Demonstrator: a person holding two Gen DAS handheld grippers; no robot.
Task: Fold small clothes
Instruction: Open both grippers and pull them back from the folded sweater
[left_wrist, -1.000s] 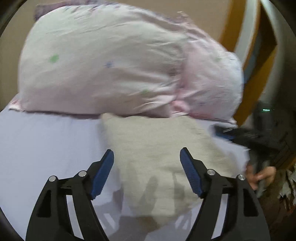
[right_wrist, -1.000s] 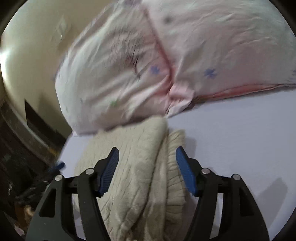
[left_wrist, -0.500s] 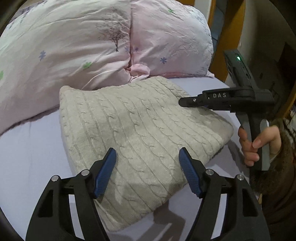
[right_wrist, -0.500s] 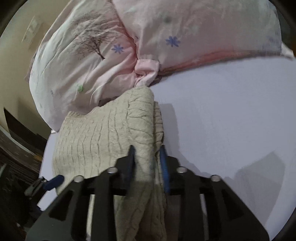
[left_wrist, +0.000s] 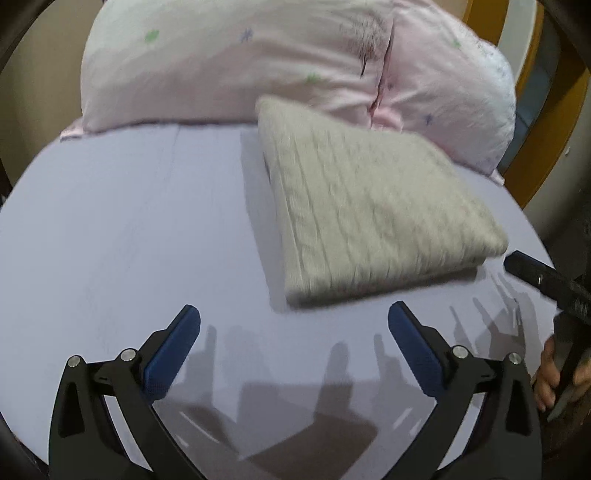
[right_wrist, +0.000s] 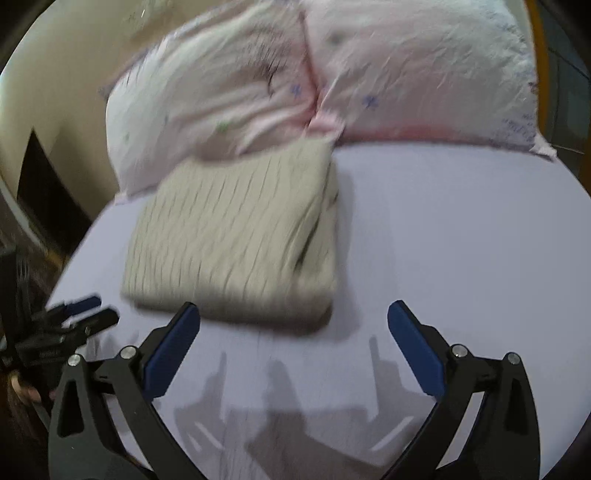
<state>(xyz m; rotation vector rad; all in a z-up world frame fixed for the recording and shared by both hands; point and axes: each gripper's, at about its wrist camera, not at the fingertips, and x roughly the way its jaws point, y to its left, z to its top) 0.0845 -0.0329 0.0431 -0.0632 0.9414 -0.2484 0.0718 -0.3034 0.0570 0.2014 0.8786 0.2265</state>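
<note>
A beige cable-knit sweater (left_wrist: 369, 206) lies folded into a thick rectangle on the lilac bed sheet (left_wrist: 129, 229), its far edge against the pillows. It also shows in the right wrist view (right_wrist: 236, 236). My left gripper (left_wrist: 293, 332) is open and empty, held back from the sweater's near edge. My right gripper (right_wrist: 293, 332) is open and empty, also just short of the sweater's near edge. The right gripper's tip shows at the right of the left wrist view (left_wrist: 543, 277); the left gripper shows at the left of the right wrist view (right_wrist: 66, 325).
Two pale pink printed pillows (left_wrist: 258, 62) lie across the far side of the bed, also in the right wrist view (right_wrist: 332, 81). A wooden frame (left_wrist: 546, 122) stands at the right, a cream wall (right_wrist: 55, 74) at the left. The sheet (right_wrist: 461, 240) lies flat around the sweater.
My right gripper let go of the sweater's edge and opened. Both grippers pulled back toward the near side, and the sweater now lies free on the sheet.
</note>
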